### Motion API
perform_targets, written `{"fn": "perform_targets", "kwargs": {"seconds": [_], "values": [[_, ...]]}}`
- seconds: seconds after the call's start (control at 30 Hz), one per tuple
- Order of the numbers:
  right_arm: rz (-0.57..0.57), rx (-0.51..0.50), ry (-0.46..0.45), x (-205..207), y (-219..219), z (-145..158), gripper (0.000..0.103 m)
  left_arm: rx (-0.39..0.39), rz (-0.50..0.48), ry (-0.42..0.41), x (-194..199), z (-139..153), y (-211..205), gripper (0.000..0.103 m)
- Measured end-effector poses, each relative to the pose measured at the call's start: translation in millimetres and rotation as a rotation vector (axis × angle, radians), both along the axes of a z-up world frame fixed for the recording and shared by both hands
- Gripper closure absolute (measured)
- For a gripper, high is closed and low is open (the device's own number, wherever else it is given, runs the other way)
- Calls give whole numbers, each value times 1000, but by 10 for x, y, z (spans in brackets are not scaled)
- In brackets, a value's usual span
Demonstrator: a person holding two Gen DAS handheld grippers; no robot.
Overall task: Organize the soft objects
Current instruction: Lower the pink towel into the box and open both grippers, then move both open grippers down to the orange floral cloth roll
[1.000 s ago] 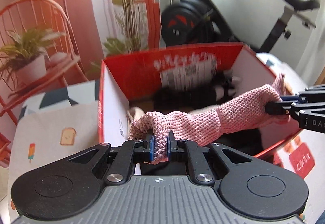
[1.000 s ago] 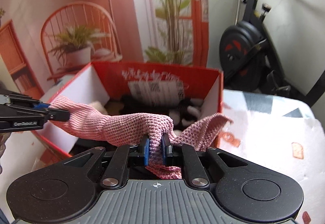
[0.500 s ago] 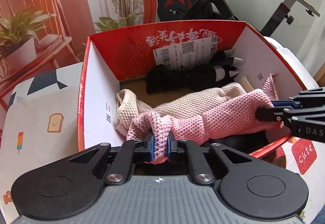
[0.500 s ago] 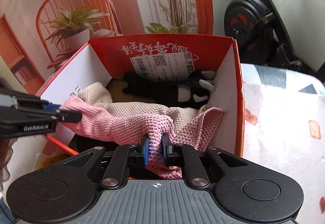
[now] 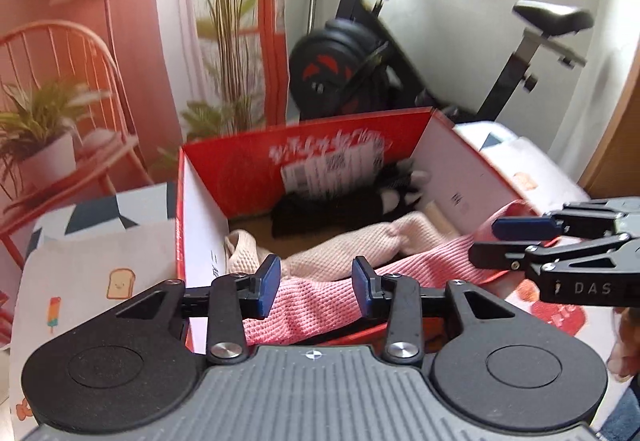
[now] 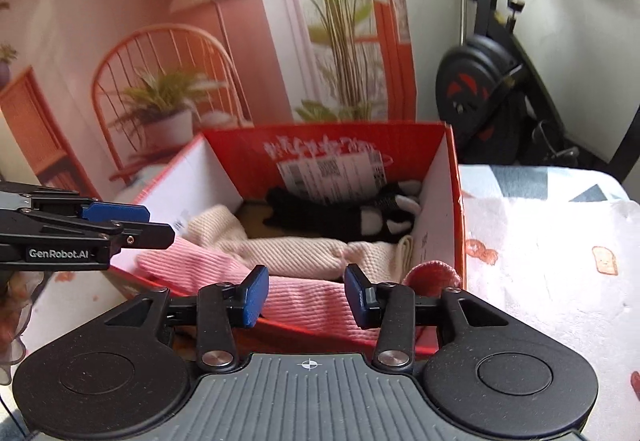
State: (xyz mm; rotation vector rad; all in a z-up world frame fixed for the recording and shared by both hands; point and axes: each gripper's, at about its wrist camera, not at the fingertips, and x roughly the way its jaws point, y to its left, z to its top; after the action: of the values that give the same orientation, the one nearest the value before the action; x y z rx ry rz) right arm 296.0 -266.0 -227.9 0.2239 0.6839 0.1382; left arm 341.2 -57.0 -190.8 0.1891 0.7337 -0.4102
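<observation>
Claws both spread wide: left claw [image 5: 314, 287], right claw [image 6: 306, 295]; pink knit [image 6: 304, 301] draped over box [image 6: 454, 209] front edge.

"GenRobot.AI" on left gripper [image 6: 156, 231]; "DAS" on right gripper [image 5: 484, 241].

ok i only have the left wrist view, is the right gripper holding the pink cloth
Observer: No. In its own view the right gripper is wide open, with nothing between its pads.
Operator: where's the cloth's right end, that gripper hides it for me
Observer: The pink cloth bunches up at the near right corner of the box, at rim height.
Operator: and the left end
Observer: It lies flat by the box's left wall, just below the open left gripper.
</observation>
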Motion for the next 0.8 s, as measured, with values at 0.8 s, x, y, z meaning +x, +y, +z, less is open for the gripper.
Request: {"fn": "perform_targets", "kwargs": {"seconds": [0.8], "values": [[-61, 20, -10, -788, 432, -618, 64, -148, 213, 91, -490, -586, 572, 53]]}}
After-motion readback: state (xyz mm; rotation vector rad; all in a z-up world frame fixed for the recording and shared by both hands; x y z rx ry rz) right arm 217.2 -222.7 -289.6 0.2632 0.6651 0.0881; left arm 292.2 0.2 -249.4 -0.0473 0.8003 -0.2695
